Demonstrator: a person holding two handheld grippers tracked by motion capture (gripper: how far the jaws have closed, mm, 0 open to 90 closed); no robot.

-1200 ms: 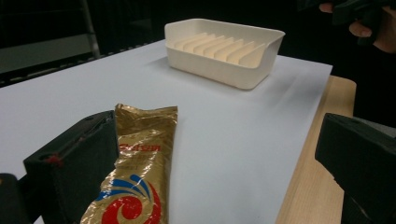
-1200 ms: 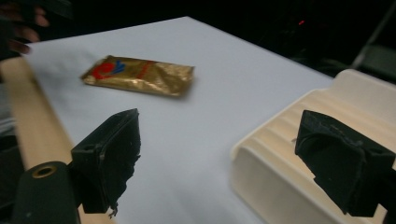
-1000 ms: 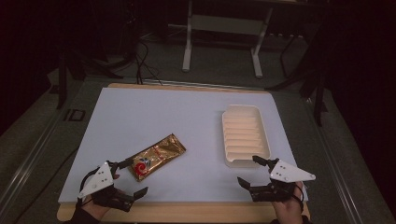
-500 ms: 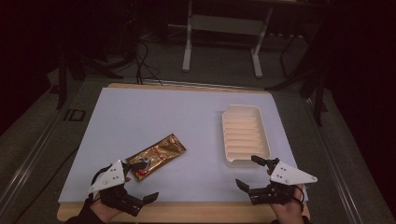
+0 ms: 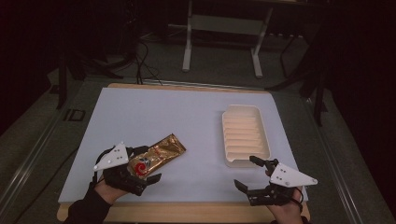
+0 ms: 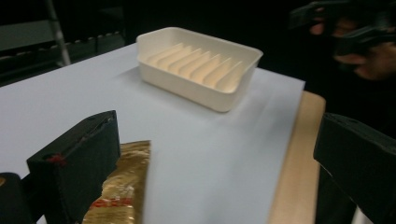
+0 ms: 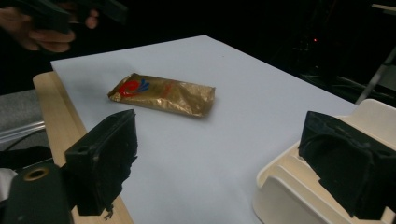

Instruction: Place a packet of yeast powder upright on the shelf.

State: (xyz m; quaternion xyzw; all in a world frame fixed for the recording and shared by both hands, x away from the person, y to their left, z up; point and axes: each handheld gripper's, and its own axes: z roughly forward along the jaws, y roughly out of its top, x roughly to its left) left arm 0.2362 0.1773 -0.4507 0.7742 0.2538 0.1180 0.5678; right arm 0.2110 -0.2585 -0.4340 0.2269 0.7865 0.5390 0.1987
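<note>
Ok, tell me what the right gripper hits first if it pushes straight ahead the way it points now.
Probably the gold snack packet: the right gripper is open, aimed left across bare white sheet at it. Its height above the table is unclear.

This looks like a lab or test room set up for recording, not a home. A wooden counter (image 5: 187, 212) carries a plain white sheet (image 5: 154, 116) as a work surface, lit brightly while the room around it lies in near darkness. Behind the counter a bare grey floor (image 5: 224, 70) holds loose black cables (image 5: 140, 60) and the metal legs of a stand (image 5: 222, 42). A label reading "ID" (image 5: 74, 115) is marked beside the counter's left edge.
</note>
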